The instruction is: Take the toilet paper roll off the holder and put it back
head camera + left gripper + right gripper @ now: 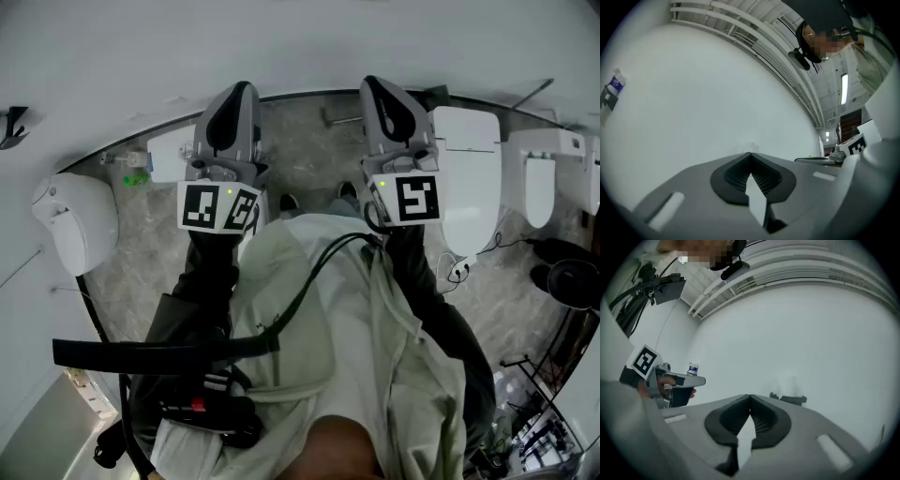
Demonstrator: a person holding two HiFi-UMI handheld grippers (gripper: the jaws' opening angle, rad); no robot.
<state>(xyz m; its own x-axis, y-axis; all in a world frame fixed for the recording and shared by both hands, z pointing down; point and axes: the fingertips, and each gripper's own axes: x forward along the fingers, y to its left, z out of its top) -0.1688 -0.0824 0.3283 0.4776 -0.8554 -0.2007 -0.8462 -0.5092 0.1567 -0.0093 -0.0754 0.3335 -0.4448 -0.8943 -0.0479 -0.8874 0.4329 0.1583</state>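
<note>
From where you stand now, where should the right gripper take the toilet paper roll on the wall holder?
Probably grip the toilet paper roll across its two sides, coming straight in from the front. It shows only faintly, white on the white wall, above the dark holder, so stay above that ledge. The right gripper has its fingers shut; open them first.

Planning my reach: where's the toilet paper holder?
In the right gripper view, the toilet paper holder is on the white wall, right of the right gripper.

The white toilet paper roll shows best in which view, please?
Right gripper view: the white toilet paper roll shows faintly above its dark holder. Left gripper view shows only a faint smudge; head view, nothing.
</note>
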